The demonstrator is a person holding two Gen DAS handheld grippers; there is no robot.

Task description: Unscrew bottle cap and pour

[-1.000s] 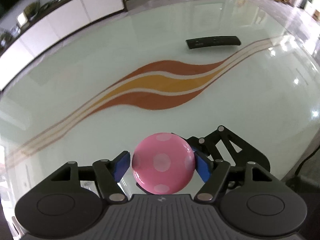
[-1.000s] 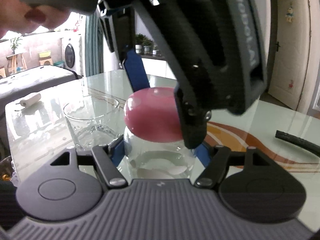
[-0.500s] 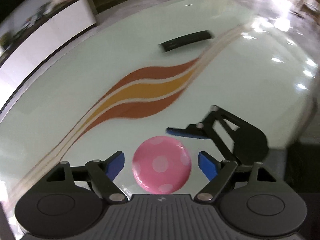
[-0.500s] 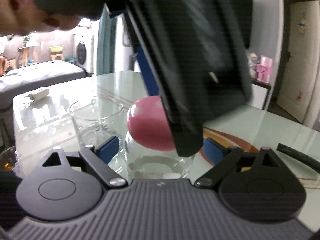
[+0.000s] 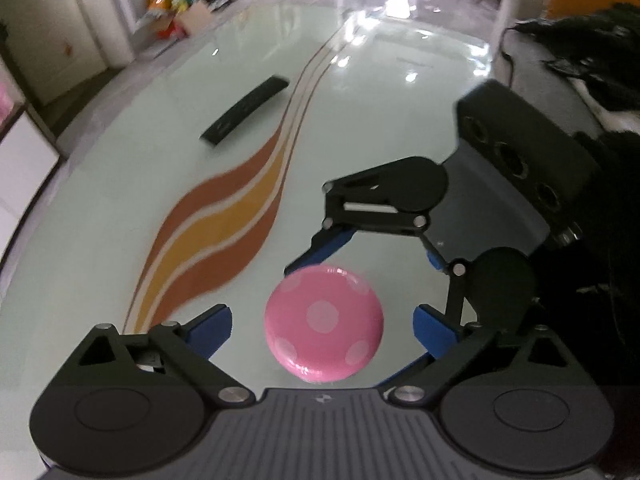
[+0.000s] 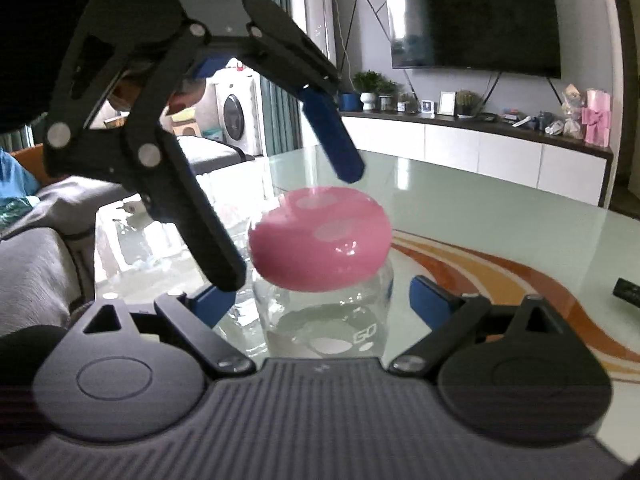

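the clear bottle (image 6: pixel 324 316) stands upright on the glass desk (image 5: pixel 120 184), its pink dotted cap (image 5: pixel 324 328) seated on top. the left hand-held gripper (image 5: pixel 322 328) hangs over the cap, released, pads clear on both sides; the right hand-held gripper (image 6: pixel 320 300) flanks the bottle body, also released. judged step: regripping between turns, or cap screwed back. one second ago both hand-held grippers clamped cap and bottle; since then both have let go.
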